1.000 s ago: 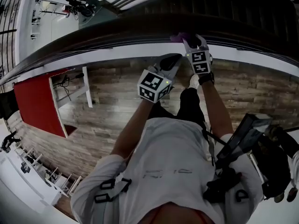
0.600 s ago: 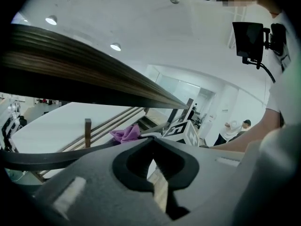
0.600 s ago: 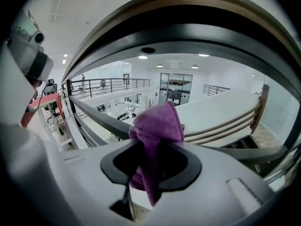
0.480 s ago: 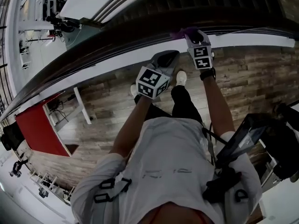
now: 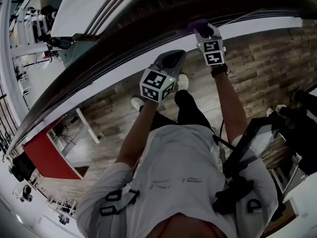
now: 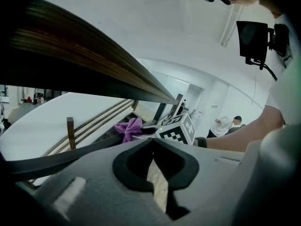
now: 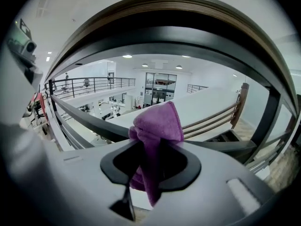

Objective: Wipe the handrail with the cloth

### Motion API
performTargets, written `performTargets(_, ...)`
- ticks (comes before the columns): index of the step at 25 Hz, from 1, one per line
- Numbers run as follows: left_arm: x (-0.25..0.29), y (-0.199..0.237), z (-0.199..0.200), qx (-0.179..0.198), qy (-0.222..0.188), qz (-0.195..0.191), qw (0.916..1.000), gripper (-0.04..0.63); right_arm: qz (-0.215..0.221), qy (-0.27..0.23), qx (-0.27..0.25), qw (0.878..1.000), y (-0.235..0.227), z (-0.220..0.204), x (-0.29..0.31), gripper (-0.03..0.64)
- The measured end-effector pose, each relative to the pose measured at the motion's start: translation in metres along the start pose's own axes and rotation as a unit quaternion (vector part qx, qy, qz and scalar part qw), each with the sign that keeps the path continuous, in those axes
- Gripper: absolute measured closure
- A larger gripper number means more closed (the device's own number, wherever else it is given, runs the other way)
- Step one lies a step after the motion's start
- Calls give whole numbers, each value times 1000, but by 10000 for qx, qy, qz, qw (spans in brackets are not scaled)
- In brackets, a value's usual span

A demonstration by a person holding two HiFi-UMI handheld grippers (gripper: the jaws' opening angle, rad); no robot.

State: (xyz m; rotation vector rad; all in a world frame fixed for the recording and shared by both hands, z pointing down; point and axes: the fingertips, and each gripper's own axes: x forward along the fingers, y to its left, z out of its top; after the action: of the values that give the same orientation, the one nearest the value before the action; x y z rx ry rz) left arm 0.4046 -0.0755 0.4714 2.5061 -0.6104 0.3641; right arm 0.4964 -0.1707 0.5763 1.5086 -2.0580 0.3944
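A dark wooden handrail (image 5: 124, 48) curves across the top of the head view, above black rails. My right gripper (image 5: 200, 29) is shut on a purple cloth (image 5: 196, 25), held up against the handrail's underside edge. In the right gripper view the purple cloth (image 7: 155, 131) sticks up from between the jaws, just under the handrail (image 7: 164, 13). My left gripper (image 5: 174, 59) is shut with nothing in it, below and left of the right one, short of the rail. The left gripper view shows the handrail (image 6: 80, 60) overhead and the cloth (image 6: 130, 127) beyond.
Wooden floor (image 5: 257, 68) lies under the person's feet. Beyond the railing, far below, are a red panel (image 5: 49, 157), white tables (image 5: 84, 128) and equipment. A black stand (image 5: 247, 143) is at the person's right side. Other people stand far off (image 6: 225, 126).
The person has walked along the railing, so the handrail now slants more steeply in the head view. The right gripper keeps the cloth at the rail; both grippers have shifted slightly left.
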Motion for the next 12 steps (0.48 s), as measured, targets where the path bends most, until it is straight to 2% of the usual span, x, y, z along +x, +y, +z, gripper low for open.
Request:
performTargets(6, 37, -17, 10, 183, 27, -88, 9998, 594, -705, 96, 389, 9967, -96, -8, -13, 508)
performTargets(9, 56, -21, 12, 178, -10, -173, 9997, 594, -1131, 108, 607, 9917, -149, -19, -16, 509)
performTargets(12, 73, -26, 14, 223, -4, -264, 9994, 594, -1360, 94, 839, 9871, -187, -26, -20, 509)
